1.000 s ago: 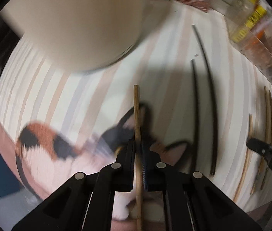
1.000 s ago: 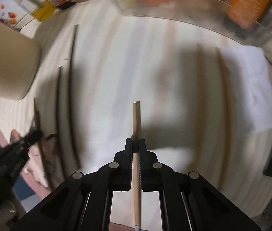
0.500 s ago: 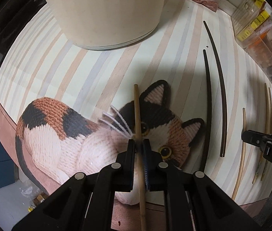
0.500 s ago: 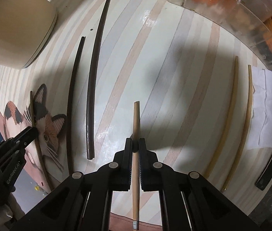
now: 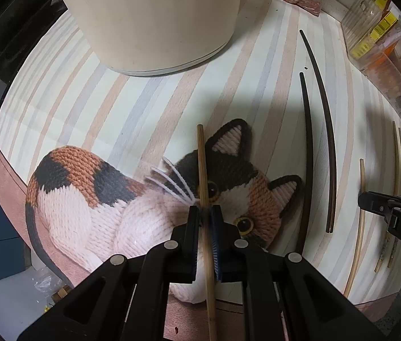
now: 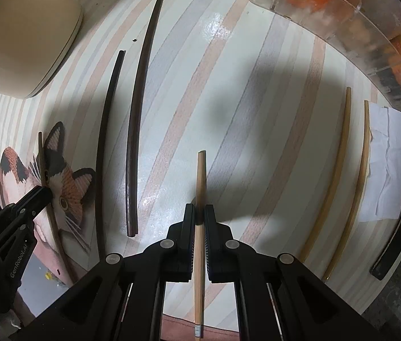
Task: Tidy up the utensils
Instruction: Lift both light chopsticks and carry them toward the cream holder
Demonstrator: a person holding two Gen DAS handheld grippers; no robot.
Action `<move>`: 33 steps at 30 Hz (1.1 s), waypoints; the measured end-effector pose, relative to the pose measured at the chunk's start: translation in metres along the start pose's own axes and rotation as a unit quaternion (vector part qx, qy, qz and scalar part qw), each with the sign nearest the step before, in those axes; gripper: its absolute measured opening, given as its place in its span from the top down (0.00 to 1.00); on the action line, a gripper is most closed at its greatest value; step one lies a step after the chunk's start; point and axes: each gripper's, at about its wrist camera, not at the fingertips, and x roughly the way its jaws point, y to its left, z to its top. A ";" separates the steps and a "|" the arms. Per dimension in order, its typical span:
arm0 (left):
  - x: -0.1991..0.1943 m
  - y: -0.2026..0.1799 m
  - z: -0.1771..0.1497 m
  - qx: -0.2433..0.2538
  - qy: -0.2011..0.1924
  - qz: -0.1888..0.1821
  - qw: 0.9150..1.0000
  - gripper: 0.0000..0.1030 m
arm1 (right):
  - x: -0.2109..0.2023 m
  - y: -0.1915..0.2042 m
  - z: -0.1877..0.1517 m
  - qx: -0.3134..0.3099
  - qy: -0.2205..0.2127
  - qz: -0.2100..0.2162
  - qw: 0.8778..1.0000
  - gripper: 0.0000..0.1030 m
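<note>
My left gripper [image 5: 205,213] points down over the cat picture [image 5: 87,199] on the striped mat [image 5: 132,108] and is shut on a light wooden chopstick [image 5: 202,164]. My right gripper [image 6: 199,213] is shut on another light wooden chopstick [image 6: 200,176] above the middle of the mat. Two dark chopsticks [image 6: 106,130] [image 6: 141,99] lie side by side between the grippers. Two light chopsticks [image 6: 339,164] [image 6: 361,176] lie at the right. The left gripper [image 6: 30,201] shows at the left edge of the right wrist view. The right gripper [image 5: 393,207] shows at the right edge of the left wrist view.
A big beige container [image 5: 149,20] stands at the back left of the mat. Clear plastic boxes [image 6: 342,14] with packets line the back right. A white paper sheet [image 6: 388,164] and a flat black object [image 6: 399,227] lie at the right edge.
Both views were blurred a second ago and are sharp now. The right gripper has shifted away from the clear boxes and rolled a little. Both grippers still hold their chopsticks.
</note>
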 end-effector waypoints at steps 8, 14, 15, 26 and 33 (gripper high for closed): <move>0.001 -0.007 0.006 0.009 -0.007 0.006 1.000 0.94 | -0.001 0.006 0.003 -0.016 -0.002 -0.019 1.000 0.93; 0.002 -0.008 0.005 0.003 -0.013 0.004 1.000 0.96 | -0.004 0.014 -0.006 -0.025 -0.036 -0.040 0.998 0.94; 0.001 -0.007 0.005 0.000 -0.012 0.000 1.000 0.96 | -0.005 0.013 -0.008 -0.021 -0.043 -0.035 0.998 0.94; -0.075 0.012 -0.003 -0.006 -0.088 -0.043 0.995 0.96 | -0.058 0.007 -0.042 -0.005 -0.114 0.039 0.993 0.95; -0.117 0.016 -0.011 -0.003 -0.137 -0.048 0.989 0.96 | -0.102 0.008 -0.061 -0.016 -0.167 0.062 0.984 0.95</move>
